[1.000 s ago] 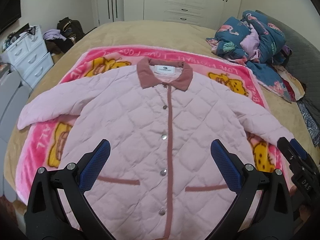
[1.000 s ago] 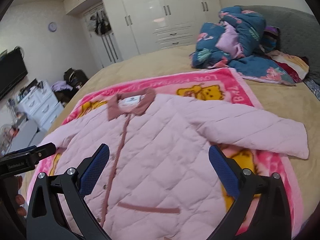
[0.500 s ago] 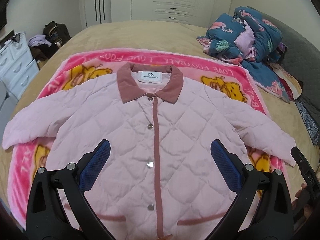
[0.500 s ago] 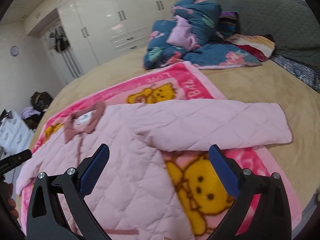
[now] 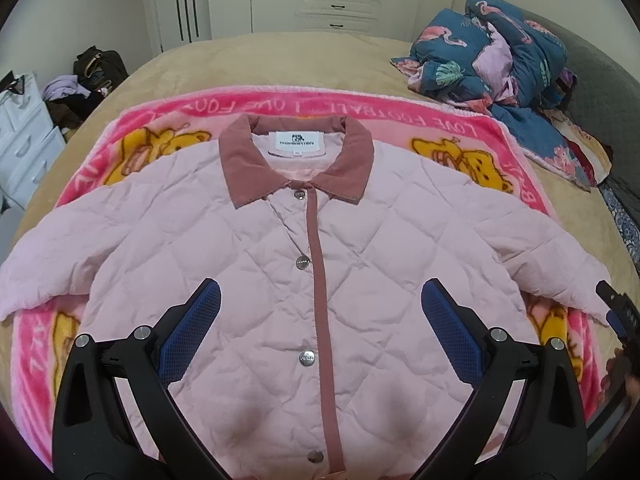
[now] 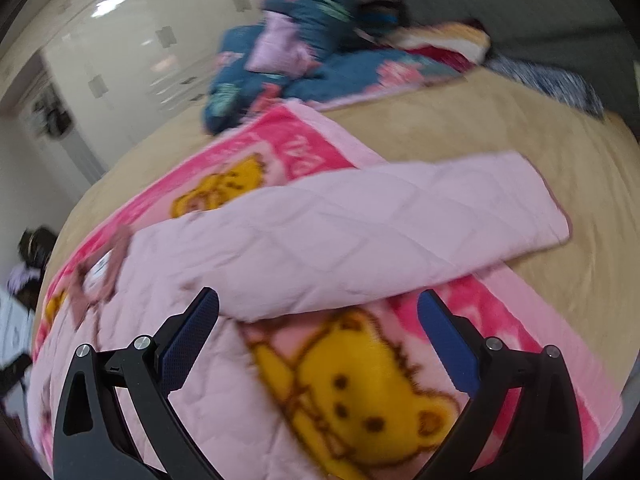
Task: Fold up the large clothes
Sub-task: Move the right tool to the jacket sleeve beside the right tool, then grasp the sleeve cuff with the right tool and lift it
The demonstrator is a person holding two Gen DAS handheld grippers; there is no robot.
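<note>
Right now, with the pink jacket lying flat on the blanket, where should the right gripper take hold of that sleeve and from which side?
Grip the sleeve at its cuff, coming from the outer right side. The cuff lies flat past the blanket edge on the bed, free to pinch, and the right gripper is open nearby. Pull it inward across the jacket.

One quilted pink jacket [image 5: 248, 264] with two sleeves and four visible snaps, one pink bear blanket [image 5: 452, 128], one heap of bedding [image 5: 500, 64] (blue, flamingo-printed), one bed [image 5: 280, 60].
</note>
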